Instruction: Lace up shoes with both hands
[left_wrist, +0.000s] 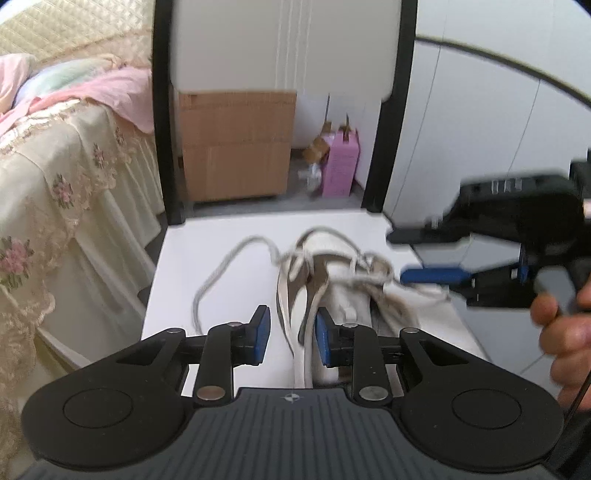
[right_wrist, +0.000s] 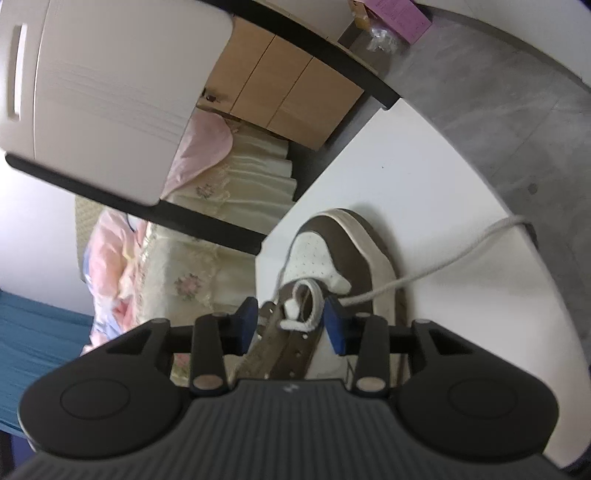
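from my right claw (right_wrist: 290, 321), released over the shoe (right_wrist: 343, 251), i see its toe; only my left claw (left_wrist: 291, 334), also released, shows the lace (left_wrist: 221, 266) trailing toward the desk's (left_wrist: 207, 236) far edge.

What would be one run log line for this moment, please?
left hand-held gripper: open, beside shoe | right hand-held gripper: open over lace | lace end: loose on table

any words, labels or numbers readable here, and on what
No text can be read.
Pink box: dark print on its face, too small and blurred to read.
Left tool: a small round mark on its base, a symbol, no letters.
Shoe, cardboard box: no print visible.
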